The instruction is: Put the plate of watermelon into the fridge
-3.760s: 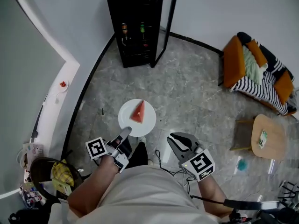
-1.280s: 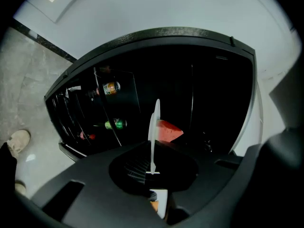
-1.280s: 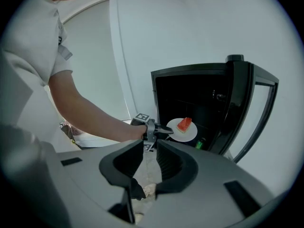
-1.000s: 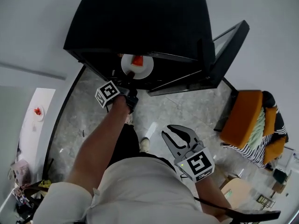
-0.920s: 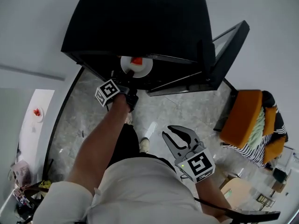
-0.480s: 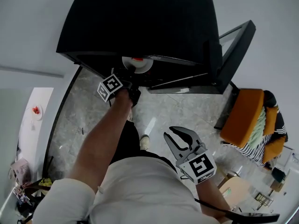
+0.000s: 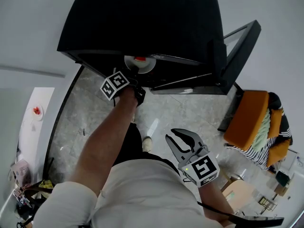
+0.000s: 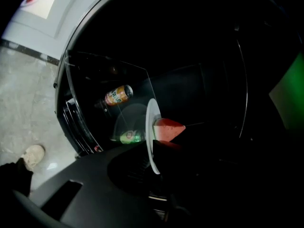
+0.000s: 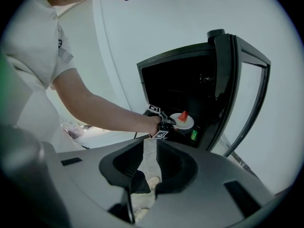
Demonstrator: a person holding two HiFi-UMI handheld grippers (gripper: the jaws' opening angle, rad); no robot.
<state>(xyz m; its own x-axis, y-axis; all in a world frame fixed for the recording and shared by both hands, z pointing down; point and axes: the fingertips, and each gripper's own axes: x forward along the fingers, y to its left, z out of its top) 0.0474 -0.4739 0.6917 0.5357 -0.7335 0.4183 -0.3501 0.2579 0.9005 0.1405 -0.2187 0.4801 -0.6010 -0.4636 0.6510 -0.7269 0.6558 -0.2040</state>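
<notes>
White round plate (image 7: 143, 67) bearing a red watermelon wedge (image 8: 167, 128), rim clamped in left claw (image 7: 132, 75), right claw (image 9: 150, 144) parted, empty.

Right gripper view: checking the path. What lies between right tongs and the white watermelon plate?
Grey stone floor, then the left tongs gripping the round white plate; right gripper view shows it.

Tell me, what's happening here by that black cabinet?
A person holds a gripper in each hand. The left gripper is shut on the rim of a white plate carrying a watermelon slice, and has it just inside the open fridge. The plate is not yet let go. The right gripper hangs empty near the person's waist, jaws slightly apart.
</notes>
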